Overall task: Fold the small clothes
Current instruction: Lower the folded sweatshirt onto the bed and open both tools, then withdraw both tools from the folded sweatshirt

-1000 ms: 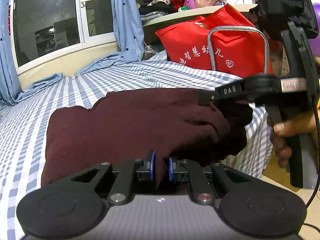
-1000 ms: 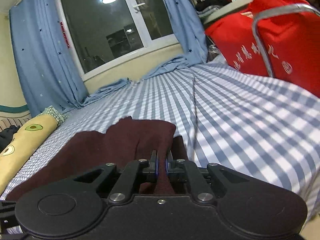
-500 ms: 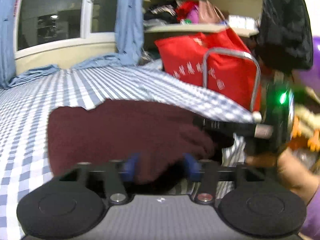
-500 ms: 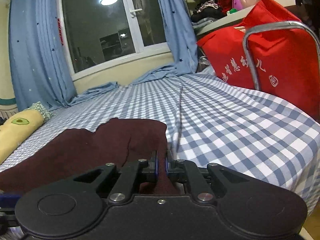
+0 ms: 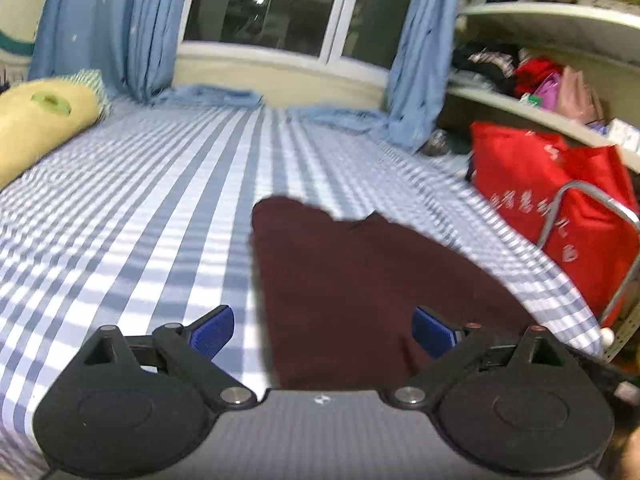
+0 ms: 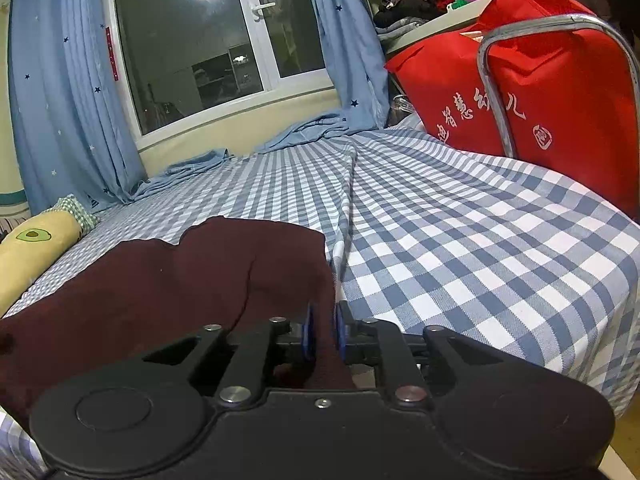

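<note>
One dark maroon knitted garment [image 5: 360, 288] lies flat on the blue-and-white checked bedsheet [image 5: 140, 208], near the bed's front edge; in the left wrist view it spreads from the centre toward 5 o'clock. Two grippers work over it. The left gripper [image 5: 322, 330] has just been opening and its blue-padded fingers [image 5: 212, 330] now stand wide apart, one over bare sheet and the other over the cloth, holding nothing. The right gripper [image 6: 322, 334] has just begun to part its jaws; a fold of the maroon cloth [image 6: 160, 292] sits in the narrow gap between the blue pads, and I cannot tell whether they still press on it.

Around it: one yellow bolster pillow with an avocado print [image 6: 36, 244] at 9 o'clock, two pale blue star-patterned curtains [image 6: 64, 100] flanking one dark window [image 6: 188, 48] at 12 o'clock, their hems pooled on the sheet. One red fabric bag with white lettering [image 6: 520, 92] stands at 2 o'clock beside the bed, with one grey metal tube frame [image 6: 496, 92] looped in front of it. Cluttered white shelves [image 5: 552, 60] rise behind the bag.
</note>
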The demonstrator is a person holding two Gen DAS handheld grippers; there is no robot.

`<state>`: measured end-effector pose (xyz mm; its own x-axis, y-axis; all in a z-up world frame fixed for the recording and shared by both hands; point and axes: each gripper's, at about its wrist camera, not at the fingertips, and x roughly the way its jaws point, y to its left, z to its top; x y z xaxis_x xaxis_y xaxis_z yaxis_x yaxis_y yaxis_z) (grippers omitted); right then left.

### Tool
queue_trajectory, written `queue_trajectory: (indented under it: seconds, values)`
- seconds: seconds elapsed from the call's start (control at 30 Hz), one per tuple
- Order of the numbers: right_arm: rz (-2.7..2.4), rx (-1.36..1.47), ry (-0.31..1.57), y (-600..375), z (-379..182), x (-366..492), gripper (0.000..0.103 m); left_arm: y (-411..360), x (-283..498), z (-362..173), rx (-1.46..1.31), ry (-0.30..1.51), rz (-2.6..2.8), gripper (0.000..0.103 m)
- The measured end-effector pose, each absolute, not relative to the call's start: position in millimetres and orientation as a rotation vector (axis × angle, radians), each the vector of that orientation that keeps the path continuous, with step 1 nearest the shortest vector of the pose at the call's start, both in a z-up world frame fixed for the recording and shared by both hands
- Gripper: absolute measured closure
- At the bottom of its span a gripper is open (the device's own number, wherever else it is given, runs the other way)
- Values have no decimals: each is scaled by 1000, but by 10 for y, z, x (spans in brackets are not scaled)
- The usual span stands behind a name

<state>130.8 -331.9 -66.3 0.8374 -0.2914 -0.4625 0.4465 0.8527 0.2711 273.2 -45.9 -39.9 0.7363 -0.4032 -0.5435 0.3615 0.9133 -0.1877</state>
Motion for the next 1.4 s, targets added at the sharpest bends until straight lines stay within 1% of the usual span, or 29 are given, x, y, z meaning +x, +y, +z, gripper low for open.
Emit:
queue_trajectory:
  seconds: [0.03, 0.07, 0.13, 0.27, 0.3, 0.33, 0.57, 0.73, 0.9, 1.23, 1.4]
  values:
    - [-402, 389, 415, -3329, -645, 1284, 73, -442, 2773, -432, -71, 627, -418, 5]
    - [-403, 399, 407, -3341, -631, 1259, 67, -442, 2785, -458, -73, 634, -420, 4]
    - [-393, 421, 381, -3365, -591, 1207, 41, -455, 2795, -511, -79, 639, -425, 3]
    - [-361, 455, 359, -3415, -531, 1179, 24, -485, 2787, -594, -64, 649, -434, 2]
    - [-354, 461, 356, -3421, -525, 1183, 18, -503, 2785, -610, -59, 653, -437, 2]
    - [-350, 468, 355, -3427, -528, 1191, 16, -506, 2797, -630, -55, 658, -440, 2]
    - [-351, 487, 422, -3411, -743, 1269, 17, -535, 2749, -754, -68, 690, -443, 0]
    - [-357, 574, 450, -3448, -969, 1260, 18, -546, 2772, -882, -67, 723, -442, 0]
    - [-376, 502, 436, -3338, -998, 1243, 17, -520, 2774, -1010, -85, 744, -443, 0]
    - [-432, 401, 376, -3204, -1113, 1215, 9, -491, 2770, -1165, -115, 765, -443, 0]
    - [-451, 375, 342, -3172, -1164, 1191, 4, -436, 2757, -1163, -195, 777, -437, 0]
